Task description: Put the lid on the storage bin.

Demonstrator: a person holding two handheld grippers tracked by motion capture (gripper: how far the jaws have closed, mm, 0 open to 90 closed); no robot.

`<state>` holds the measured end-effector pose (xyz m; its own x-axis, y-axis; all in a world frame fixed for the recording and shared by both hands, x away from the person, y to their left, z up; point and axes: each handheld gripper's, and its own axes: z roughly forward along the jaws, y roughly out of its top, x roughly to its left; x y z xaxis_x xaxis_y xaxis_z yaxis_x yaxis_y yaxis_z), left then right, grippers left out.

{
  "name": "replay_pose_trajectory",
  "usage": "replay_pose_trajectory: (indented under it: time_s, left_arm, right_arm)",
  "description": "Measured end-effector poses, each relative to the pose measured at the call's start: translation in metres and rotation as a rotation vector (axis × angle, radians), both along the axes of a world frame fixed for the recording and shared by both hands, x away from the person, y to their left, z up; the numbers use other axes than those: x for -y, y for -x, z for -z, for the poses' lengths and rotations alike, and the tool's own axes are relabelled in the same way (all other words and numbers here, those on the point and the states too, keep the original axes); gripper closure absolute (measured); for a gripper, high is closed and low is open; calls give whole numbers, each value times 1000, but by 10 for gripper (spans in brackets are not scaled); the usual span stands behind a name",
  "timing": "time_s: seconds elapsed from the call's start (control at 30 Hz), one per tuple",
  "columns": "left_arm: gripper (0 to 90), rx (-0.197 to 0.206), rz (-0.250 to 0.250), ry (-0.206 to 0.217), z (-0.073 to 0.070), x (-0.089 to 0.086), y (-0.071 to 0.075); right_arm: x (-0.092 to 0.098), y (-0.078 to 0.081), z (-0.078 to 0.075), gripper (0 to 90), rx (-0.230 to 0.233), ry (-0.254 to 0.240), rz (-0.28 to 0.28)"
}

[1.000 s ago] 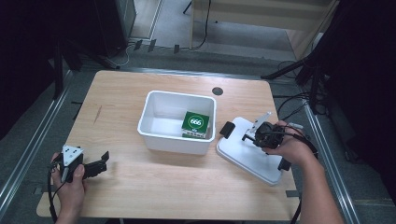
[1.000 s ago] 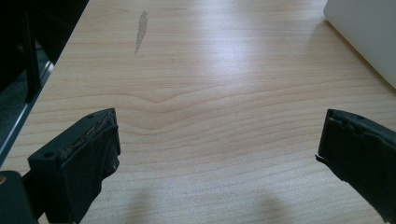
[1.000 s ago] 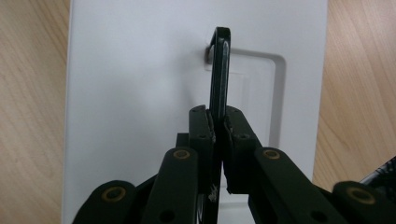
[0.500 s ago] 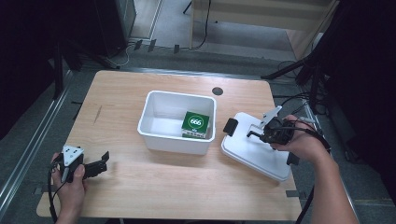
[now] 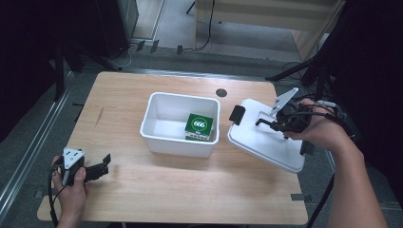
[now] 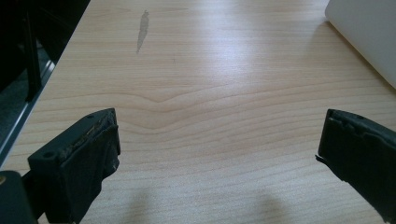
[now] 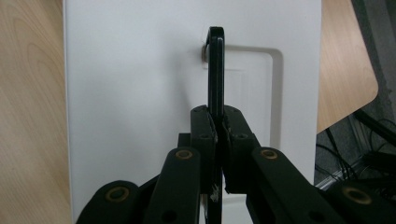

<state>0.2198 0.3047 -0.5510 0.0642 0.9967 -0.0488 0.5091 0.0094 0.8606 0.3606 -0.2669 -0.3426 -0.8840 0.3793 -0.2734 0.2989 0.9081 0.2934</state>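
Observation:
A white lid (image 5: pixel 266 142) hangs tilted over the table's right side, with a black latch (image 5: pixel 236 115) at its left end. My right gripper (image 5: pixel 271 122) is shut on the lid's thin black handle (image 7: pixel 215 70); in the right gripper view the jaws (image 7: pixel 217 121) pinch the handle edge-on against the lid's white top (image 7: pixel 135 93). Left of the lid stands an open white bin (image 5: pixel 180 142) with a green box (image 5: pixel 198 126) marked 666 inside. My left gripper (image 5: pixel 102 164) rests at the front left corner, open, with bare wood between its jaws (image 6: pixel 219 144).
A round dark hole (image 5: pixel 221 92) sits in the wooden table (image 5: pixel 190 190) behind the bin. The bin's corner (image 6: pixel 369 37) shows at the upper right of the left gripper view. Cables and dark stands crowd the floor beyond the table's right edge.
My right hand has risen with the lid, lifting it off the table and tilting it. The left hand and gripper have stayed still.

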Motion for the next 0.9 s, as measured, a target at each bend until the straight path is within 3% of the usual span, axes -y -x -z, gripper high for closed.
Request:
replay_pose_trajectory:
  time_s: [0.17,0.47,0.9]
  left_arm:
    - [0,0,0,0,0,0,0]
    - [0,0,2,1,0,0,0]
    - [0,3,3,6,0,-1,0]
  right_arm:
    - [-12,1,-15,855,8,-33,-23]
    - [-44,0,-26,855,23,-32,-92]
    - [-96,-12,-23,856,11,-41,-176]
